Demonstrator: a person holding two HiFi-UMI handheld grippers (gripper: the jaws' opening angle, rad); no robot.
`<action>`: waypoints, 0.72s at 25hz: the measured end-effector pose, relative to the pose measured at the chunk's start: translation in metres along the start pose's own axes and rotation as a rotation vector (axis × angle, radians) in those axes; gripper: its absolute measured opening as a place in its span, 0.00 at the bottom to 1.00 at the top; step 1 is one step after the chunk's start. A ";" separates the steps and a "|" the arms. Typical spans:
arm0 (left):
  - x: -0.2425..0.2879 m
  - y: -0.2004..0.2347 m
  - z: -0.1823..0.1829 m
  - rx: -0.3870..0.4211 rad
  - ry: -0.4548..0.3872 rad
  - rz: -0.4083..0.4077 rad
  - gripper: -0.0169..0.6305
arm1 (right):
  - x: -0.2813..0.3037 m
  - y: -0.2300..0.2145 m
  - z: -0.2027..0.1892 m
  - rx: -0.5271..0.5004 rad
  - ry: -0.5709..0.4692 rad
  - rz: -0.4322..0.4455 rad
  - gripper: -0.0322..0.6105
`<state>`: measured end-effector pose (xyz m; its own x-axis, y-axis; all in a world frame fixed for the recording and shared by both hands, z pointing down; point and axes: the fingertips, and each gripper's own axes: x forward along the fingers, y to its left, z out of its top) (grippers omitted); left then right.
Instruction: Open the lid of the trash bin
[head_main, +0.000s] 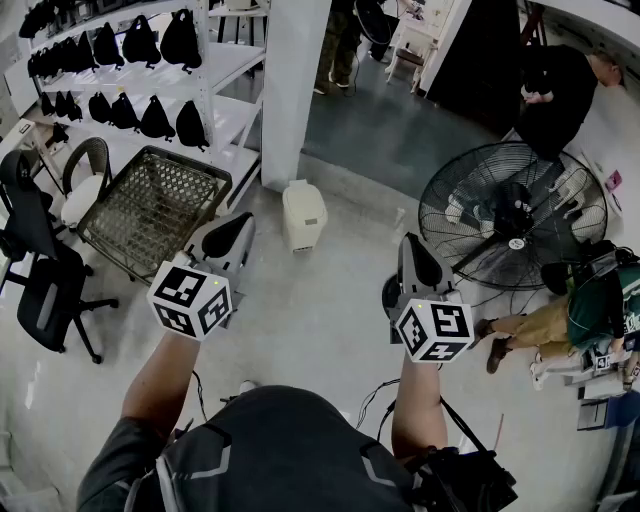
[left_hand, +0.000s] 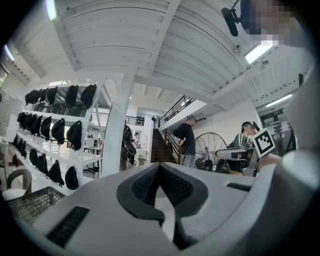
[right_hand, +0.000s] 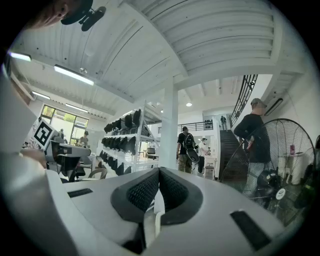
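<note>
- Head view: trash bin (head_main: 303, 214), cream-coloured, stands on the pale floor at the foot of a white pillar (head_main: 293, 80); its lid (head_main: 300, 192) lies down, shut.
- Bin sits ahead of both grippers and roughly between them, apart from each. Nothing touches it.
- Left gripper (head_main: 230, 236) is held up over the floor, marker cube toward the camera, near a tilted wire basket (head_main: 152, 204).
- Left gripper view: jaws pressed together at the tips (left_hand: 159, 168), nothing held. The view looks out level over the room (ceiling beams, a shelf of black bags (left_hand: 56, 131)).
- Right gripper (head_main: 421, 262) is held up likewise, just beside a large floor fan (head_main: 512, 214).
- Right gripper view: jaws closed tip to tip (right_hand: 159, 173), empty; the fan (right_hand: 280, 165) stands to the right, with a person in front of it.
- Head view, left edge: black office chairs (head_main: 38, 262) beside the basket.
</note>
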<state>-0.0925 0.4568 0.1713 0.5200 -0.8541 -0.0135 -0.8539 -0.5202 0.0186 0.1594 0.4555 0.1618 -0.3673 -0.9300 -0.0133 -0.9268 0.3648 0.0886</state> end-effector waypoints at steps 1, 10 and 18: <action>0.000 -0.001 0.000 0.001 0.003 0.000 0.04 | 0.000 0.000 0.000 -0.003 0.004 0.004 0.09; -0.005 0.003 0.005 0.001 -0.002 0.005 0.04 | -0.001 0.003 0.002 -0.004 0.011 -0.006 0.09; -0.009 0.004 0.001 0.001 0.029 -0.029 0.04 | -0.006 0.009 0.007 0.000 -0.011 -0.050 0.09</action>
<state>-0.1009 0.4628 0.1704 0.5448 -0.8384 0.0151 -0.8385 -0.5446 0.0172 0.1531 0.4650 0.1558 -0.3211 -0.9466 -0.0285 -0.9442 0.3177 0.0873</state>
